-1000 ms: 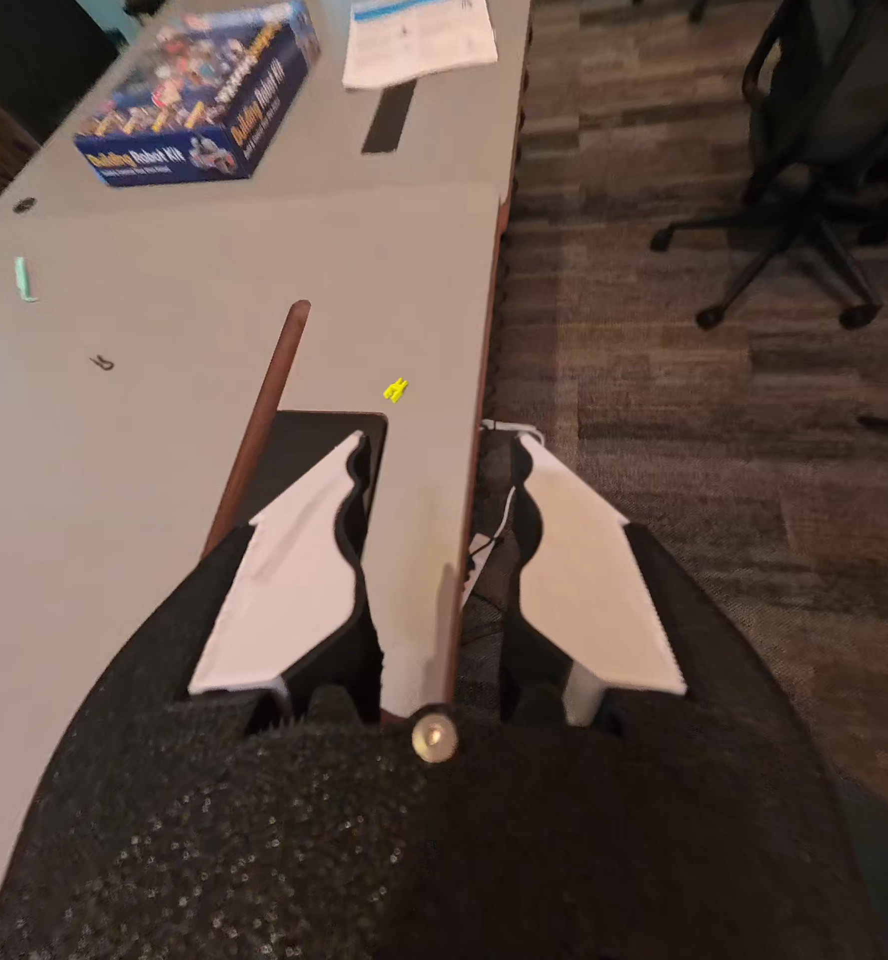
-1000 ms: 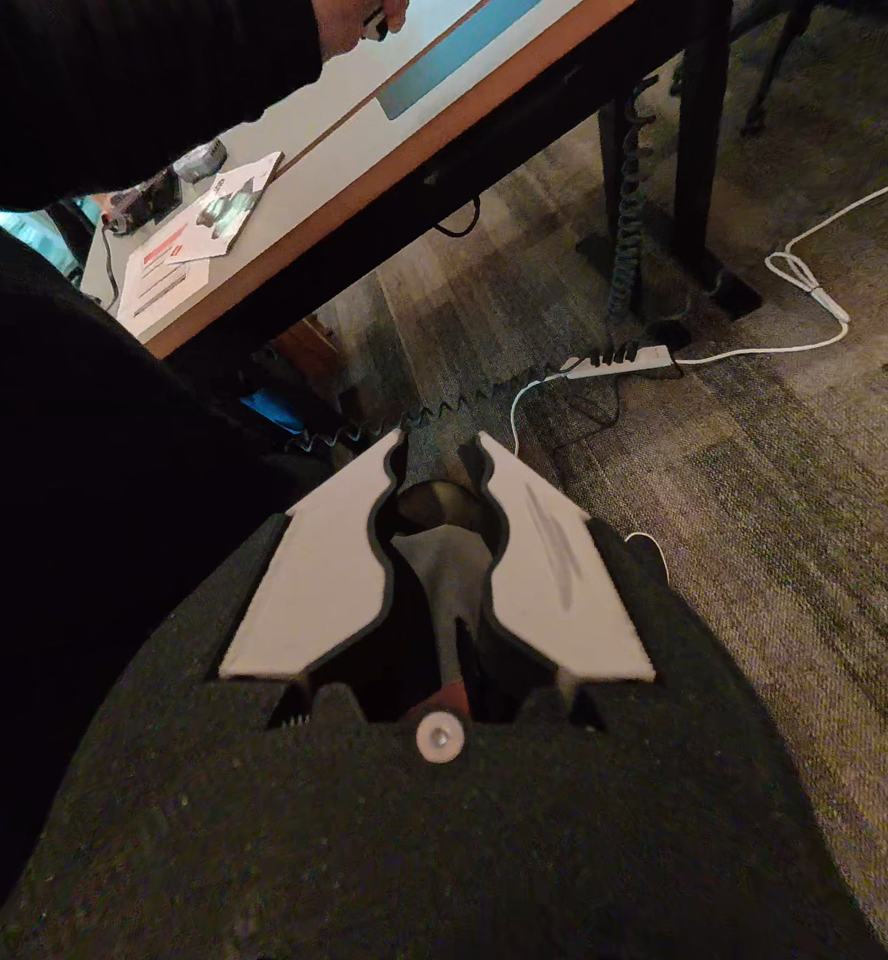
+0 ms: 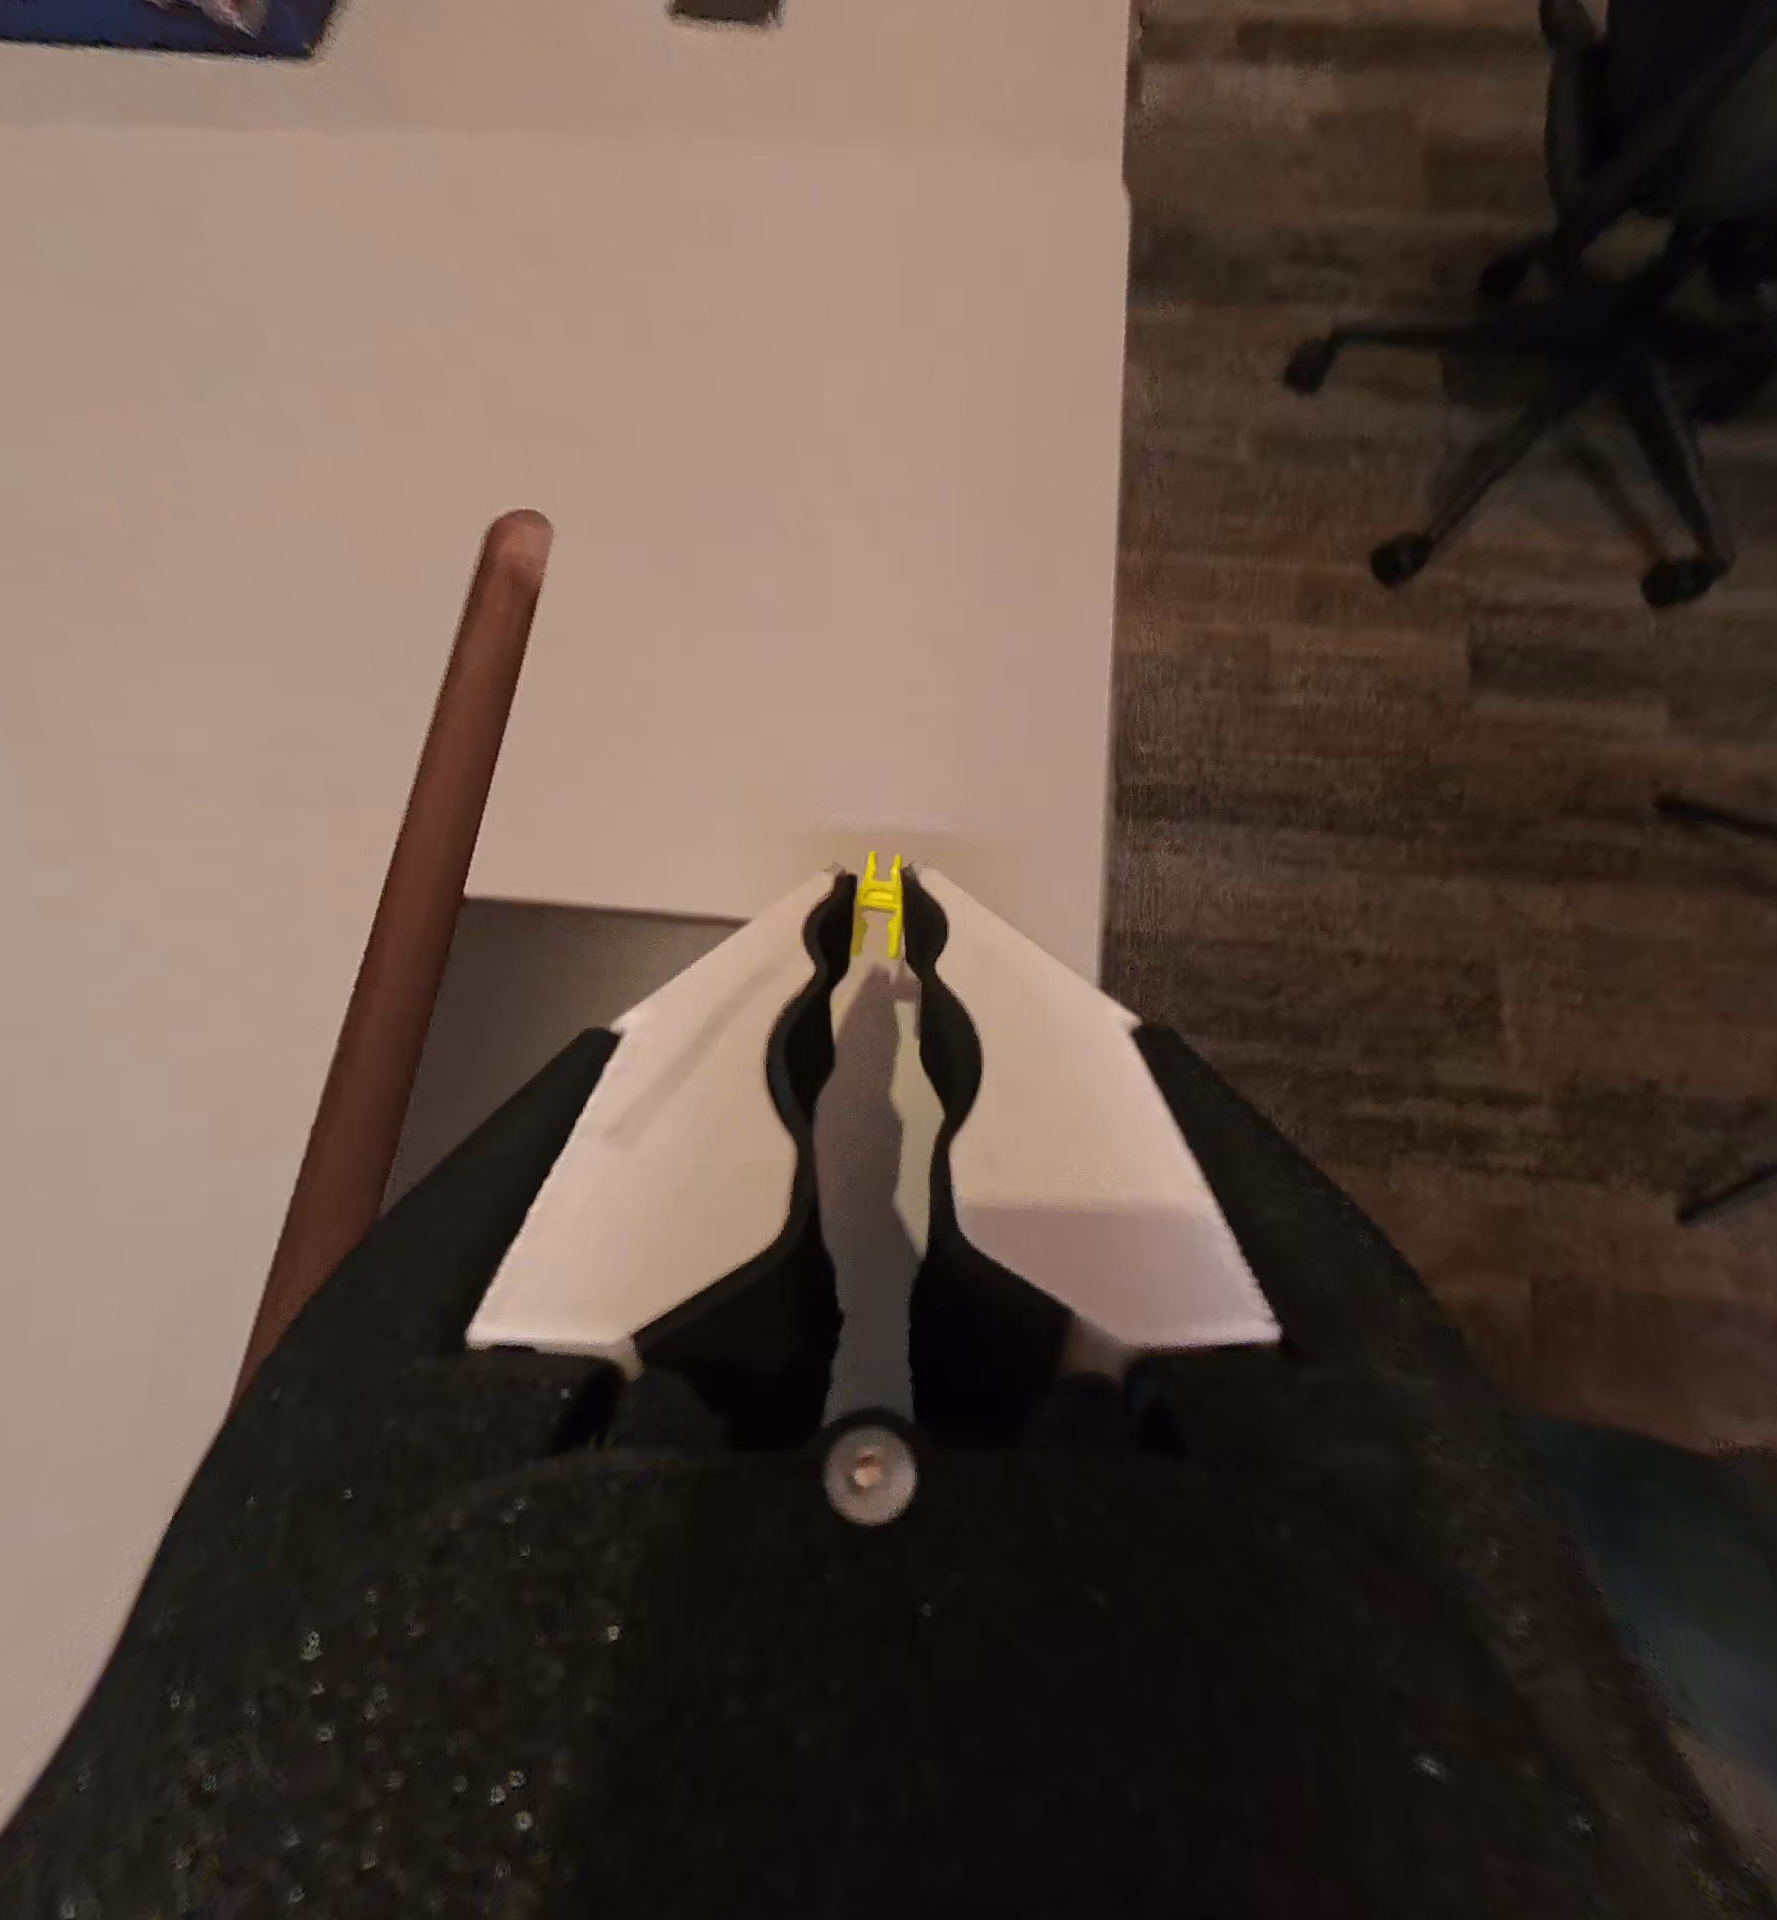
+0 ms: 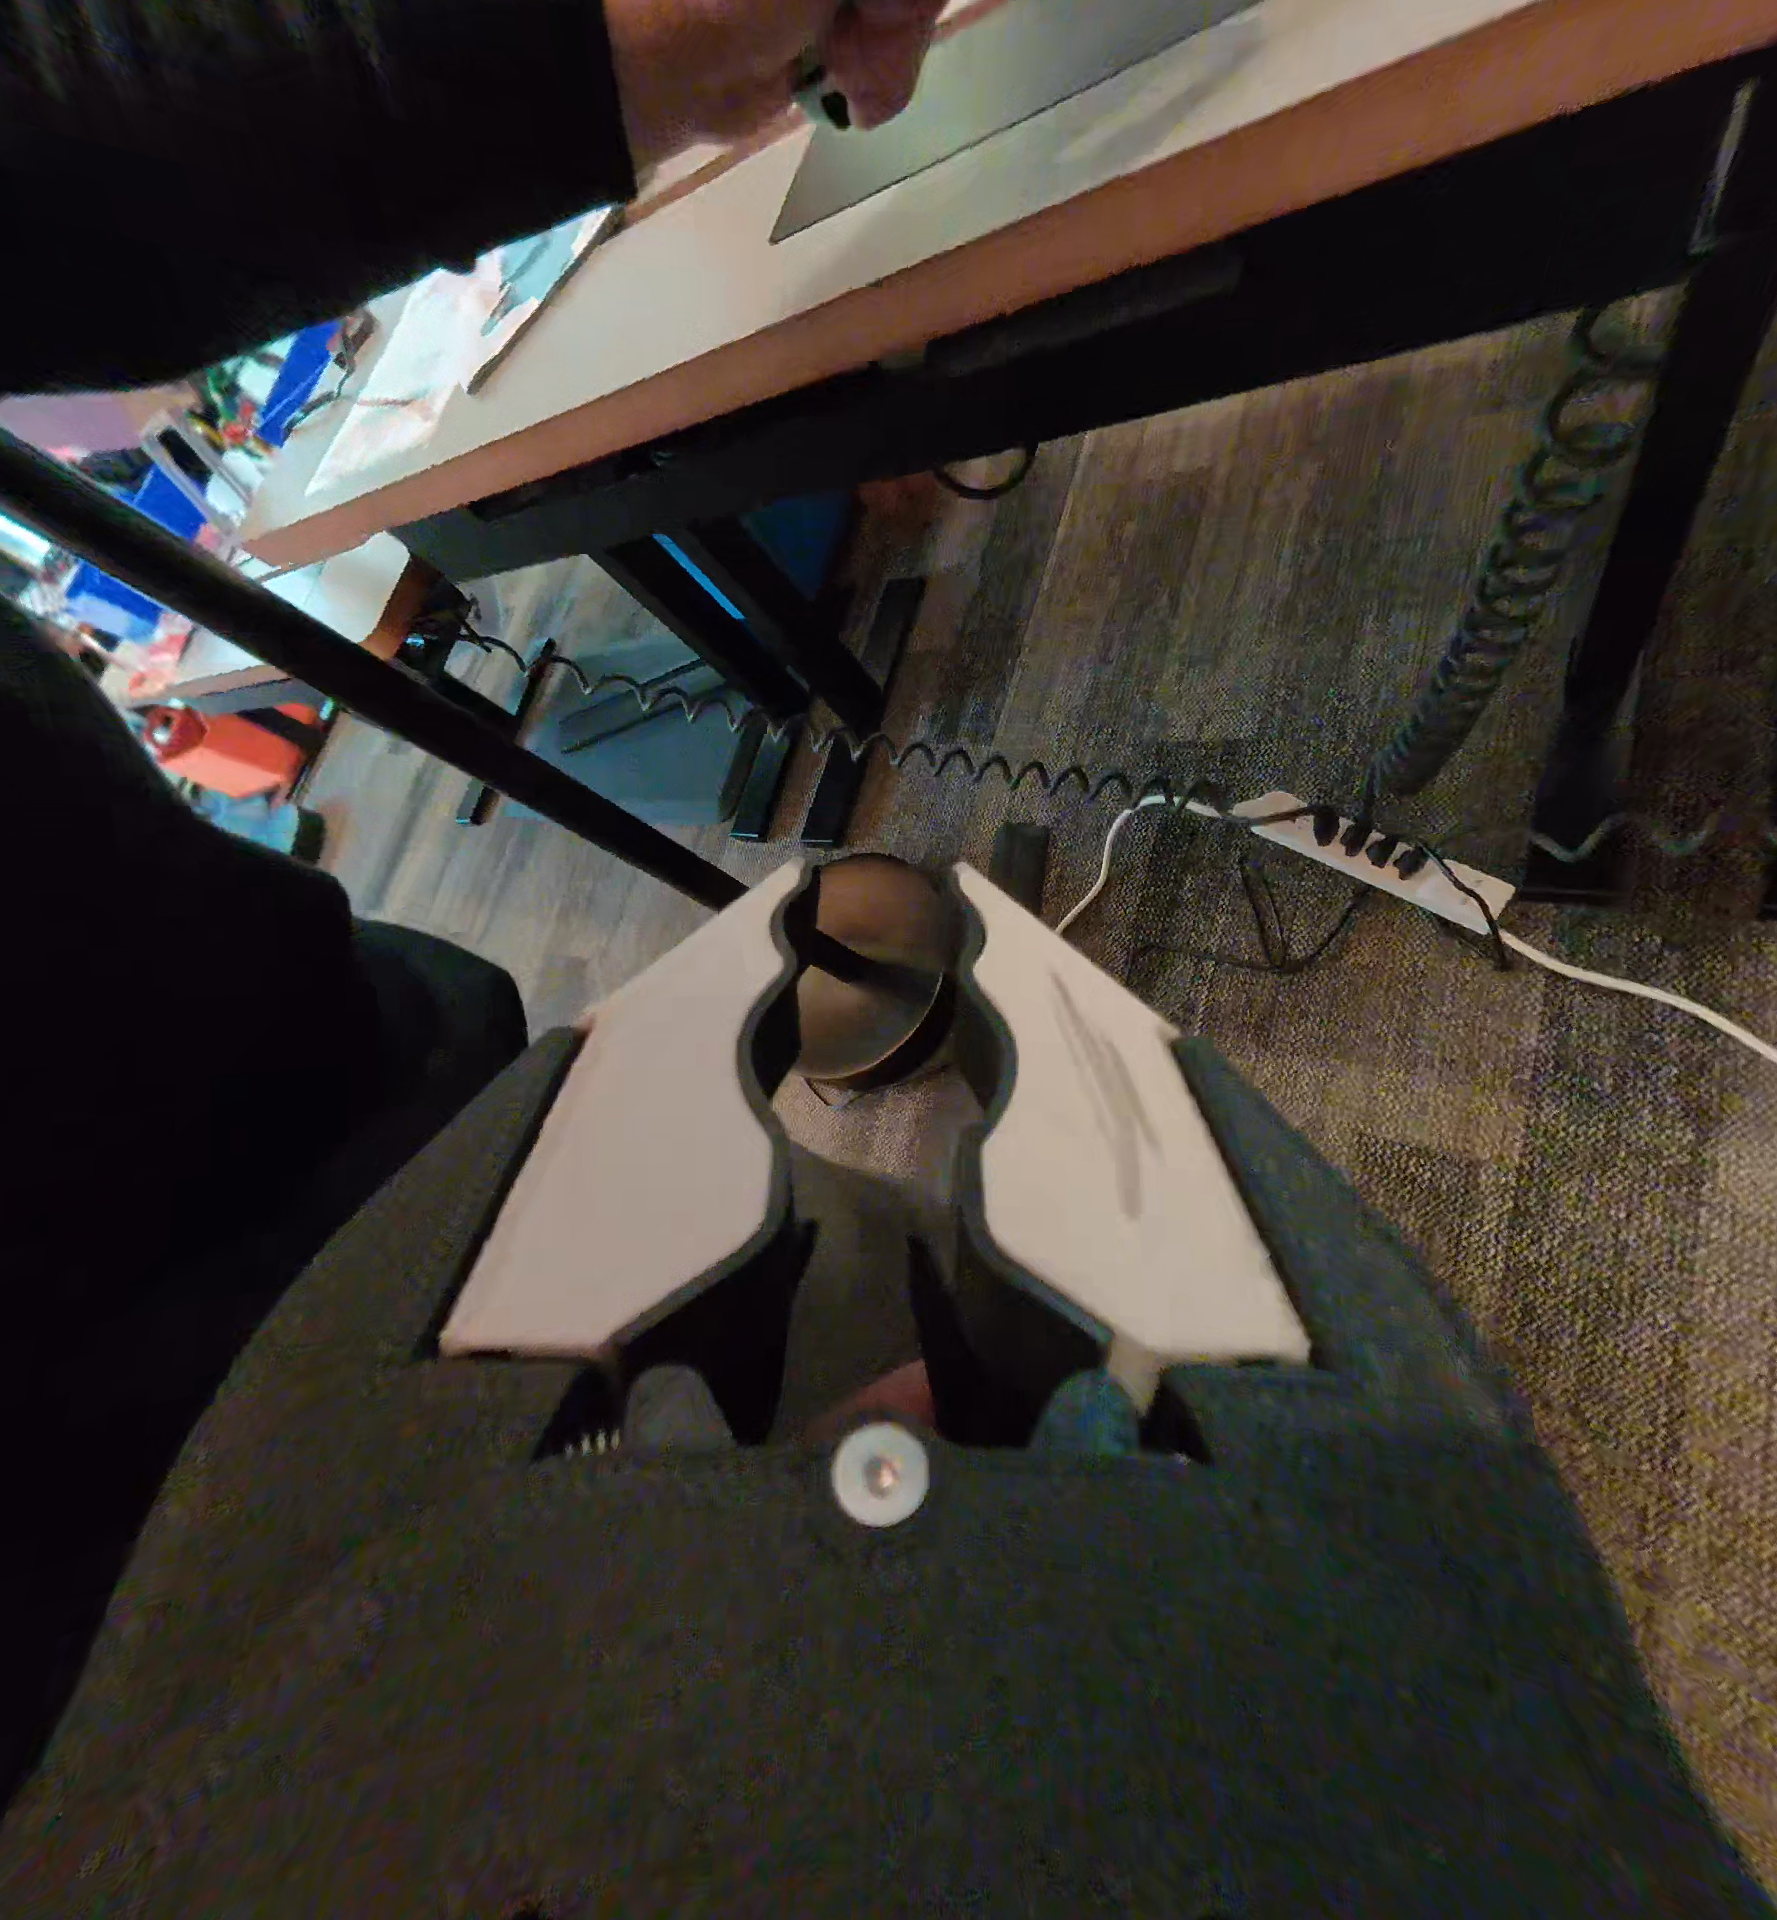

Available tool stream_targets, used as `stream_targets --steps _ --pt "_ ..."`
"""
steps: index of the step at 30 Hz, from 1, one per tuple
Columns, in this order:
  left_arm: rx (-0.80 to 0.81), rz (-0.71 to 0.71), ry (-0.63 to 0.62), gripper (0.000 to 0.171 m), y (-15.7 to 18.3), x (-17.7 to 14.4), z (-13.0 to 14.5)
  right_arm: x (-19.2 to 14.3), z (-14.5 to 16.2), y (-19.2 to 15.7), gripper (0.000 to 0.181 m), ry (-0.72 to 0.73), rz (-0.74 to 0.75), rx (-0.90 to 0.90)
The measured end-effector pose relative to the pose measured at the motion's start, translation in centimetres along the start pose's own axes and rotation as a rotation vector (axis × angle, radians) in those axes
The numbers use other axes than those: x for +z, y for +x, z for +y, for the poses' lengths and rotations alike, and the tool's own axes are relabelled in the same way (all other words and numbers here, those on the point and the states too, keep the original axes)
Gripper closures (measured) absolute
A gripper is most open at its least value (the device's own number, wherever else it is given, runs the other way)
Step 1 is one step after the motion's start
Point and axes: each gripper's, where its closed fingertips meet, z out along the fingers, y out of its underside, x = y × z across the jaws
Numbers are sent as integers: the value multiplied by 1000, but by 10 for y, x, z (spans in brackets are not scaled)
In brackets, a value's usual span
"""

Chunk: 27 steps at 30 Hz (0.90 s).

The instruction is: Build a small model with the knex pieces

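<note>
Left claw [image 3: 879,878] clamped on small yellow clip [image 3: 879,904] above tabletop [image 3: 655,520], long axis pointing forward along fingers. Right claw [image 4: 884,873] apart, empty, above carpet [image 4: 1486,1195].

An office or lab workroom. A pale bench [image 3: 655,416] with a wood-coloured edge is stretching ahead of the left fingers [image 3: 718,1039]; a wheeled office chair [image 3: 1642,312] is standing on grey-brown carpet tiles [image 3: 1383,831] to their right. Beyond the right fingers [image 4: 1092,1091], a white power strip [image 4: 1383,852] and coiled cables [image 4: 967,769] are lying under black bench legs [image 4: 1673,520].
</note>
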Motion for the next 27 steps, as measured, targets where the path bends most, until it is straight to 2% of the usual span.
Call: stream_targets --steps 2,6,12,16,19,22,27 --pt "-54 -28 35 165 10 -31 1 10 -8 -2 159 -15 -35 -39" --pt "-82 37 62 165 52 -99 16 33 -15 -24 161 1 -116 -46" --pt "-130 6 102 165 104 -209 48 86 34 -125 161 -96 -332 -93" --pt "-224 4 156 165 150 -277 78 112 56 -195 161 -127 -412 -152" --pt "-250 14 181 165 193 -331 107 128 73 -247 161 -138 -446 -188" --pt "-249 -16 190 165 229 -395 149 146 98 -305 161 -165 -472 -248" --pt "-313 -170 200 165 261 -530 235 185 133 -423 161 -205 -569 -352"
